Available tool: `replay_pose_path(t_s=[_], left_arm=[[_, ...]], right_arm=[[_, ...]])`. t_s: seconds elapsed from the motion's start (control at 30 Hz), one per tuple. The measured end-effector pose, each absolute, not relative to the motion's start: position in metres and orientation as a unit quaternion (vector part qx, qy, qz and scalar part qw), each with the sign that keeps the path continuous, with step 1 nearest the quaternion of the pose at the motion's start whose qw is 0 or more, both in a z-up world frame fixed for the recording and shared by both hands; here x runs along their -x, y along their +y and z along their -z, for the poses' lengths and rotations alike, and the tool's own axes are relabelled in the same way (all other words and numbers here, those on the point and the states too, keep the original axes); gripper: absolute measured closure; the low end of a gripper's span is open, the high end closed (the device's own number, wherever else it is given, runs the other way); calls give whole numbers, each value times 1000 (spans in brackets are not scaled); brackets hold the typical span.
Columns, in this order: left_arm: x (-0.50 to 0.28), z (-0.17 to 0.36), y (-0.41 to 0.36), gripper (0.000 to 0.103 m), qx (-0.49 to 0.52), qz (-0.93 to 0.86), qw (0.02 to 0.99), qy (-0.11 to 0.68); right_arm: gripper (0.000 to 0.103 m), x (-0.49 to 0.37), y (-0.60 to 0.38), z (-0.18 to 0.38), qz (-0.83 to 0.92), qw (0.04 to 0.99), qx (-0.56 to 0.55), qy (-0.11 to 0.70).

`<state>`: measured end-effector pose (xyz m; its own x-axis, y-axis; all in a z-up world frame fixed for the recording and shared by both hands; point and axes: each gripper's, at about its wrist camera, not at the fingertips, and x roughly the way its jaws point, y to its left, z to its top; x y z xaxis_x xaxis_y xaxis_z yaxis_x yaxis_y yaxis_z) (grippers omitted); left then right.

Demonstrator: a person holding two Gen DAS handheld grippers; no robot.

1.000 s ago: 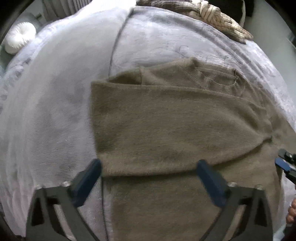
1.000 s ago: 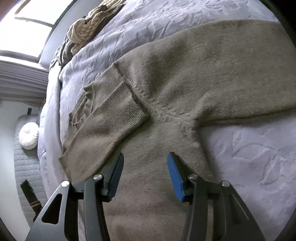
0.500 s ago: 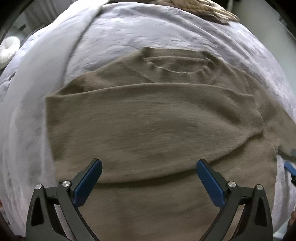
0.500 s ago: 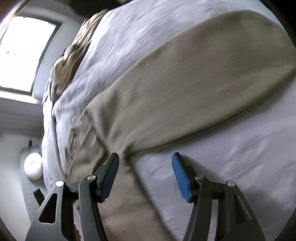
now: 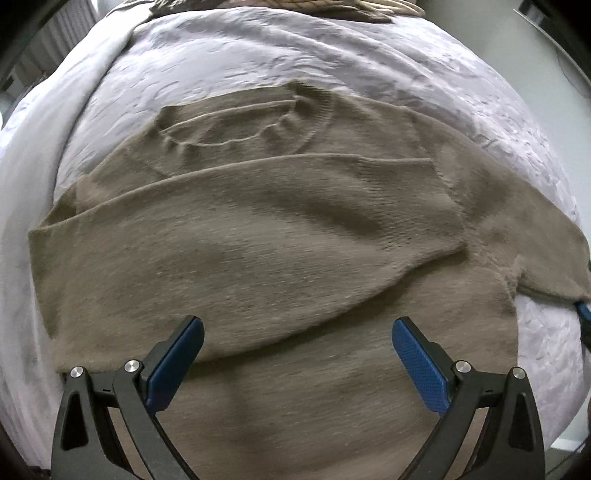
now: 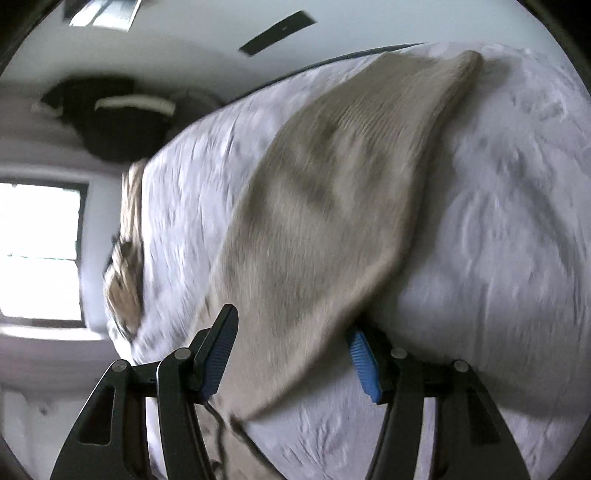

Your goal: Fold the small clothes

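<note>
A brown knit sweater [image 5: 280,251] lies flat on the grey bedspread [image 5: 258,55], neckline at the far side, its left sleeve folded across the chest. My left gripper [image 5: 297,354] is open and empty, hovering over the sweater's lower body. The other sleeve [image 6: 332,206] stretches out across the bedspread in the right wrist view, which is blurred. My right gripper [image 6: 291,354] is open with its fingers either side of that sleeve near the armpit; the sleeve edge lies over the right pad [image 6: 364,365]. A blue tip of the right gripper [image 5: 584,310] shows at the left view's right edge.
A beige striped garment [image 6: 127,254] lies bunched at the far edge of the bed, also visible at the top of the left wrist view [image 5: 332,5]. A bright window [image 6: 37,251] and a dark object against the wall [image 6: 110,118] lie beyond the bed.
The right gripper has swung to the right, from over the sweater's body and armpit to along the outstretched sleeve. The left gripper has shifted right to sit centred over the sweater's body.
</note>
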<state>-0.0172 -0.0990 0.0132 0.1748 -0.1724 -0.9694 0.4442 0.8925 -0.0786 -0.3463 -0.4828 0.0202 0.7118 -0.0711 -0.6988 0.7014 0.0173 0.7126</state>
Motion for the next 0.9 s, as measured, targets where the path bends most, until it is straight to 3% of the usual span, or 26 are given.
replay_pose_path(t_s=[0.13,0.2,0.23,0.27,0.53,0.9], left_arm=[[23,-14,-114,1,-112,206,757,610],[21,-14,-113,1,-112,207,757,609],[22,-14,-114,1,-113,206,758,609],[22,-14,-114,1,-113,205,758,608],[13,-14,-91,1,-91,194,759,615],[-8,-21,-24,1,-68,148,781,603]], right_arm=[[42,344,-494,-17,276,661,-663,217],[71,342,-496,-12,253,654,-683,205],[94,343,-498,-10,244,651,-690,202],[96,342,-497,-8,231,649,-699,191],[96,289,-482,-40,144,702,-672,188],[96,124,-385,-107,-17,803,-521,288]])
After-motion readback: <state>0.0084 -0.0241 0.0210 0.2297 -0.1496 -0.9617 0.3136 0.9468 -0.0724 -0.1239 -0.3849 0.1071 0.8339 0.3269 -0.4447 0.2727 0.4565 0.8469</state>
